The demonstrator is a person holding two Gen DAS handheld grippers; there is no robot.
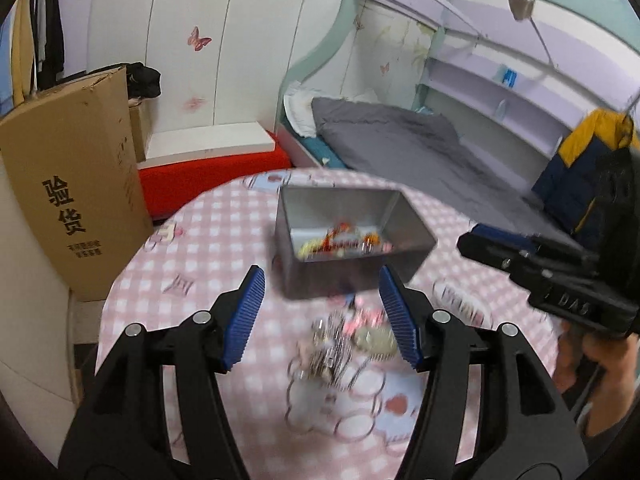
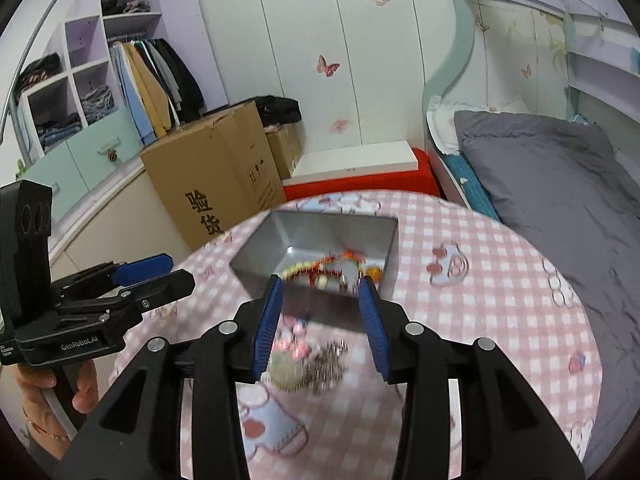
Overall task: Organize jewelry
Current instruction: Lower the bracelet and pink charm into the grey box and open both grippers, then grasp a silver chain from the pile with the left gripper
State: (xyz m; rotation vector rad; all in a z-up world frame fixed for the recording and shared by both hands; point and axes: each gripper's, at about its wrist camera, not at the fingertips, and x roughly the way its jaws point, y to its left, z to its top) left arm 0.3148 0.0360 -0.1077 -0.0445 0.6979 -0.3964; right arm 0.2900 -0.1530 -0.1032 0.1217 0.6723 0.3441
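A grey metal tin [image 1: 352, 276] stands on the round table with colourful bead jewelry [image 1: 340, 240] inside; it shows in the right wrist view too [image 2: 260, 252]. A blurred pile of silver chains and pink and green pieces [image 1: 344, 340] lies on the cloth in front of the tin, also in the right wrist view [image 2: 308, 364]. My left gripper [image 1: 322, 316] is open and empty above the pile. My right gripper [image 2: 320, 324] is open and empty above the pile. Each gripper shows in the other's view: right [image 1: 532, 264], left [image 2: 132, 276].
The table has a pink checked cloth [image 2: 480, 280]. A tall cardboard box [image 1: 72, 184] and a red seat [image 1: 208, 176] stand beyond the table's left. A bed with grey bedding [image 2: 560, 184] lies to the right. A wardrobe [image 2: 100, 92] is at the far left.
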